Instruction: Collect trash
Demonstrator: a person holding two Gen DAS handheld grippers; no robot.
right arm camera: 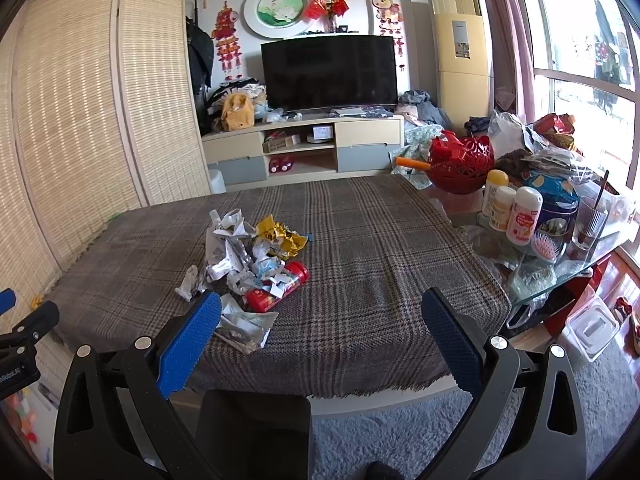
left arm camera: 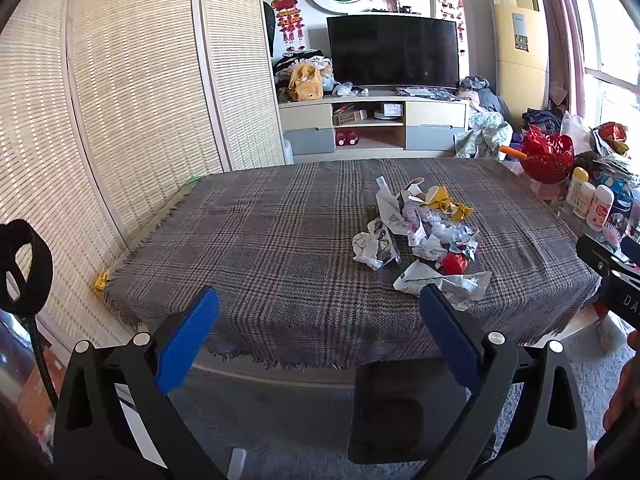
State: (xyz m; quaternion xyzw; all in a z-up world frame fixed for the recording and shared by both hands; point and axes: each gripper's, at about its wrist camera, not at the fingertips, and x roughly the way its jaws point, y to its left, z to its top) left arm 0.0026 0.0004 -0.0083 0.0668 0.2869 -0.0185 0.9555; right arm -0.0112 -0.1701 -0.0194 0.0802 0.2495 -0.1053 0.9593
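A pile of trash (left arm camera: pixel 420 224) lies on the plaid-covered table (left arm camera: pixel 260 248): crumpled white paper, a yellow foil wrapper (left arm camera: pixel 444 200) and a red can (left arm camera: pixel 454 263). In the right wrist view the pile (right arm camera: pixel 248 256) sits left of centre, with the yellow wrapper (right arm camera: pixel 282 236) and the red can (right arm camera: pixel 276 288). My left gripper (left arm camera: pixel 320 304) is open and empty, held above the table's near edge, left of the pile. My right gripper (right arm camera: pixel 322 308) is open and empty, near the front edge, its left finger just before the pile.
A dark bin-like object (left arm camera: pixel 386 412) stands on the floor below the table's front edge and shows in the right wrist view (right arm camera: pixel 252 432). A cluttered glass side table (right arm camera: pixel 560 232) with bottles and a red basket (right arm camera: pixel 460 164) is at right. A bamboo screen (left arm camera: pixel 120 100) stands at left.
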